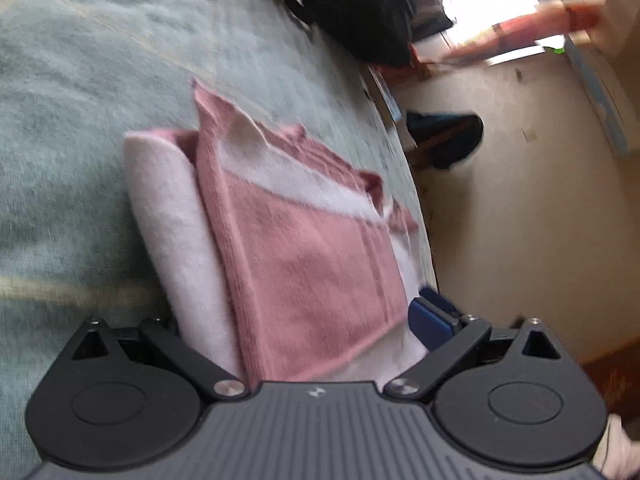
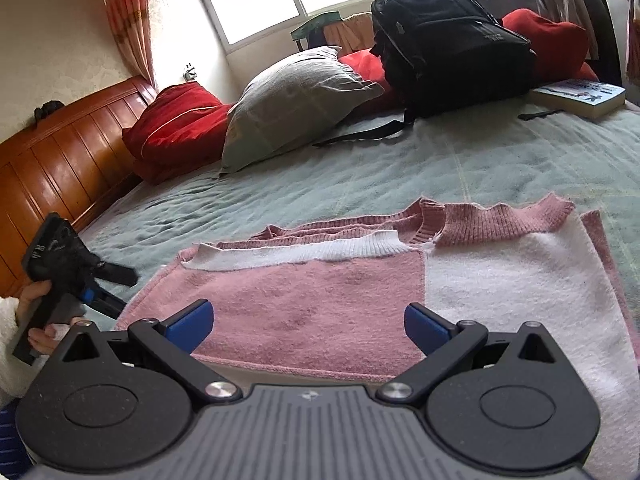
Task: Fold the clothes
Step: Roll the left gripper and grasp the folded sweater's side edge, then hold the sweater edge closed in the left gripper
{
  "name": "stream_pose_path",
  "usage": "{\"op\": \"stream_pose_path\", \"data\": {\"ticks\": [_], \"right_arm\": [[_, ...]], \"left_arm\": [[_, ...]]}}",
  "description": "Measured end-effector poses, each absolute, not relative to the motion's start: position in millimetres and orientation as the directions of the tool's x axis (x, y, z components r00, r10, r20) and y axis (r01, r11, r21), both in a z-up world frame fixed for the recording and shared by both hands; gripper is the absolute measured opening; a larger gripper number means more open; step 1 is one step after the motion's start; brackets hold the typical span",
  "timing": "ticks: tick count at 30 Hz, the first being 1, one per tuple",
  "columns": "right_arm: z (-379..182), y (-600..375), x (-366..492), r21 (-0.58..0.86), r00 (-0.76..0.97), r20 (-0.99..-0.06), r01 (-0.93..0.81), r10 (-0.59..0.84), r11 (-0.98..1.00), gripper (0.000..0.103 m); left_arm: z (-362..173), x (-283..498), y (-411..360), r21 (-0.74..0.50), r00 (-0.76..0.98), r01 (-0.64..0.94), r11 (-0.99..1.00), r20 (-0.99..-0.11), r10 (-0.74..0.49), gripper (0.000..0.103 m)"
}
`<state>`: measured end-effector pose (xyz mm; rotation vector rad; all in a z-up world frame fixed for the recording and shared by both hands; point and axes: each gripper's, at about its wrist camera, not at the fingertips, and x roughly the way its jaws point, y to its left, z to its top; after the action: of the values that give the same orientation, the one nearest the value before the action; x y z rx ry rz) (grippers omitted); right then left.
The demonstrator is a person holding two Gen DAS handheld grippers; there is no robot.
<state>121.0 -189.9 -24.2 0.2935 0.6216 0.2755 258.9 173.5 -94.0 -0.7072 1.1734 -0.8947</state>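
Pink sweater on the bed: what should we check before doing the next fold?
1. Sweater lies flat on the bed: ok.
2. Right gripper has its fingers open over the sweater: ok.
3. Left gripper is open: ok, though cloth hides one finger.
4. Cloth is gripped for folding: not ok, neither gripper is shut.
5. Backpack and book sit clear of the sweater: ok.
6. Collar is smooth: not ok, it is ruffled.

In the right wrist view, the sweater (image 2: 360, 292) lies on the bed (image 2: 280, 196) at lower centre; pillows (image 2: 292, 104) upper left, backpack (image 2: 452, 48) upper centre, book (image 2: 580, 96) upper right.
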Motion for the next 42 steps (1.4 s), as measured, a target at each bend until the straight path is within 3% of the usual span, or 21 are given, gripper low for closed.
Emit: {"op": "stream_pose_path", "data": {"ticks": [1, 3, 5, 9, 11, 14, 16, 17, 18, 27, 32, 42], "right_arm": [[-25.3, -189.4, 121.6, 0.349, 0.777, -0.530, -0.165, 0.340, 0.922, 0.103], [-28.4, -188.0, 123.6, 0.355, 0.770, -0.537, -0.163, 0.344, 0.920, 0.103], [-30.8, -186.4, 124.8, 0.358, 0.764, -0.543, -0.165, 0.348, 0.919, 0.103], [-33.2, -184.2, 124.2, 0.352, 0.760, -0.548, -0.168, 0.349, 0.921, 0.103], [-33.7, -185.1, 123.9, 0.352, 0.761, -0.549, -0.165, 0.346, 0.921, 0.103], [-35.0, -186.5, 125.1, 0.362, 0.759, -0.550, -0.159, 0.348, 0.919, 0.103], [-36.1, -187.1, 126.4, 0.370, 0.756, -0.552, -0.156, 0.351, 0.916, 0.103], [-36.6, -187.4, 127.0, 0.374, 0.755, -0.552, -0.154, 0.353, 0.915, 0.103], [-37.3, -187.0, 127.9, 0.383, 0.750, -0.553, -0.157, 0.362, 0.910, 0.103], [-24.2, -163.1, 148.6, 0.429, 0.731, -0.537, -0.194, 0.422, 0.882, 0.103], [-29.2, -142.8, 169.3, 0.533, 0.719, -0.523, -0.144, 0.458, 0.834, 0.103], [-49.9, -123.0, 206.7, 0.493, 0.724, -0.579, -0.056, 0.375, 0.868, 0.103]], "left_arm": [[-95.2, 258.3, 175.0, -0.846, 0.132, 0.217, 0.487, -0.469, -0.873, 0.097], [-100.1, 260.5, 178.5, -0.840, 0.135, 0.197, 0.506, -0.488, -0.862, 0.082], [-104.3, 267.7, 182.4, -0.844, 0.137, 0.147, 0.515, -0.499, -0.856, 0.075], [-109.8, 274.9, 182.8, -0.830, 0.148, 0.112, 0.546, -0.530, -0.835, 0.051], [-112.7, 274.0, 184.5, -0.835, 0.156, 0.091, 0.543, -0.527, -0.835, 0.047], [-108.8, 269.1, 176.5, -0.820, 0.142, 0.146, 0.554, -0.537, -0.831, 0.053], [-108.6, 269.1, 174.3, -0.813, 0.139, 0.151, 0.562, -0.545, -0.827, 0.047], [-111.2, 271.5, 177.2, -0.807, 0.143, 0.125, 0.578, -0.561, -0.815, 0.029], [-113.6, 270.7, 179.0, -0.806, 0.150, 0.111, 0.581, -0.565, -0.811, 0.024], [-110.8, 262.5, 175.7, -0.767, 0.207, 0.136, 0.627, -0.597, -0.775, 0.024], [-108.4, 260.8, 177.3, -0.746, 0.229, 0.164, 0.646, -0.608, -0.760, 0.024], [-109.8, 260.0, 178.6, -0.741, 0.246, 0.183, 0.646, -0.602, -0.760, 0.024]]}}
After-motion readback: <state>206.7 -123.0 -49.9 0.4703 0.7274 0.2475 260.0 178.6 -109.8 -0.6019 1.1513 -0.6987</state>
